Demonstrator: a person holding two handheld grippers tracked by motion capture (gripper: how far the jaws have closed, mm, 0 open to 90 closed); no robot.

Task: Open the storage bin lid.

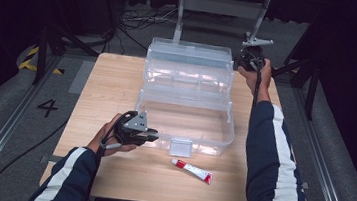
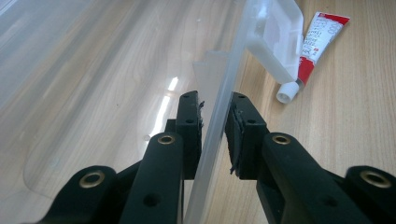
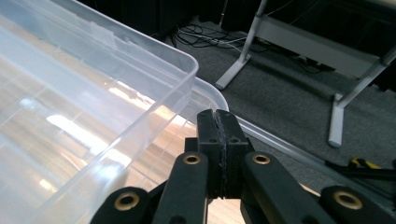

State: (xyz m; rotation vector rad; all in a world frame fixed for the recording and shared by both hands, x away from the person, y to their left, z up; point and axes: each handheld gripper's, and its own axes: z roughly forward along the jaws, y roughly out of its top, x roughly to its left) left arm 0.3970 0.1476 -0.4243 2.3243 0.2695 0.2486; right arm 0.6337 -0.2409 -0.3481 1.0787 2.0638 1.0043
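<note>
A clear plastic tiered box [image 1: 213, 134] stands open in the middle of the wooden table [image 1: 118, 79]. My left gripper [image 1: 155, 137] is at its near left corner. In the left gripper view the two pads [image 2: 215, 105] clamp the thin clear front wall [image 2: 224, 88] between them. My right gripper [image 1: 245, 61] hovers at the box's far right corner, above the raised tray's rim [image 3: 154, 56]. Its jaws [image 3: 222, 121] are shut with nothing between them. A red and white tube [image 1: 191, 171] with a white cap lies in front of the box, beside the latch [image 1: 180, 146]. The tube [image 2: 313, 46] also lies past the wall in the left gripper view.
A grey metal stand [image 1: 221, 7] and loose cables [image 1: 140, 18] are on the floor behind the table. Yellow and black tape [image 1: 30, 57] and a painted 4 [image 1: 47, 107] mark the floor at the left. Bare wood stretches left of the box and along the front edge.
</note>
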